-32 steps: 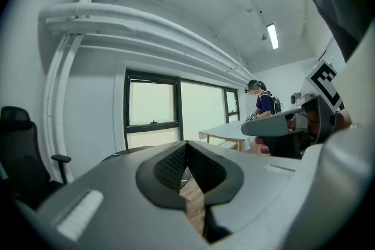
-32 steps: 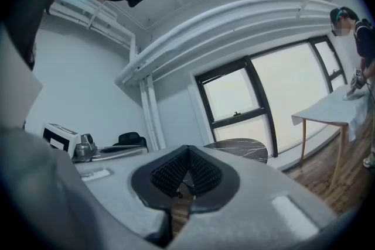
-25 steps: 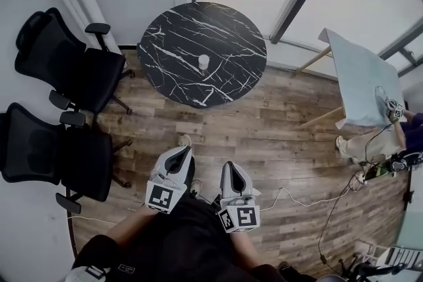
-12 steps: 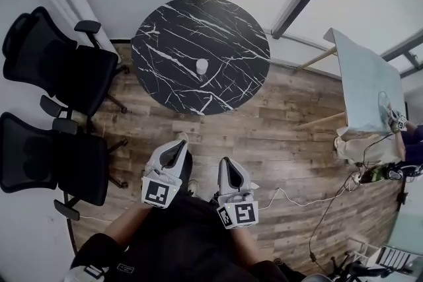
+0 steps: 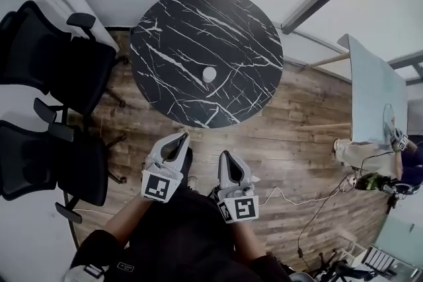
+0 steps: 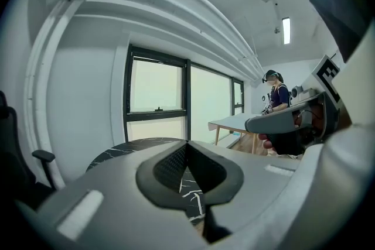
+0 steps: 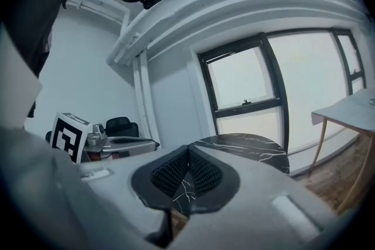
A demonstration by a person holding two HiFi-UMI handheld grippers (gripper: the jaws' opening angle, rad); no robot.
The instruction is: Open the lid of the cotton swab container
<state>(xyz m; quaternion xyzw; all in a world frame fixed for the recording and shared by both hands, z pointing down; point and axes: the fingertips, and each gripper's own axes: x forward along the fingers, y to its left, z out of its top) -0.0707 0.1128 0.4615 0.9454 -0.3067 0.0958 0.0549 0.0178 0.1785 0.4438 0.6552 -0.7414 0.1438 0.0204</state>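
Note:
The cotton swab container (image 5: 209, 74) is a small white cylinder standing near the middle of a round black marble table (image 5: 172, 23). Both grippers are held side by side short of the table's near edge, over the wooden floor. My left gripper (image 5: 181, 137) points at the table with its jaws shut and nothing between them. My right gripper (image 5: 224, 156) is a little further back, also shut and empty. In the left gripper view the pads of the left gripper (image 6: 187, 146) meet in front of the table (image 6: 146, 146). The right gripper (image 7: 188, 150) looks the same. The container shows in neither gripper view.
Two black office chairs (image 5: 63, 69) (image 5: 46, 165) stand left of the table. A grey table (image 5: 373, 99) is at the right, with another person (image 6: 276, 93) beside it. A cable (image 5: 297, 198) lies on the wooden floor at the right. Windows line the far wall.
Both grippers have moved forward toward the round table, which now looks larger and nearer. Their jaws have stayed shut.

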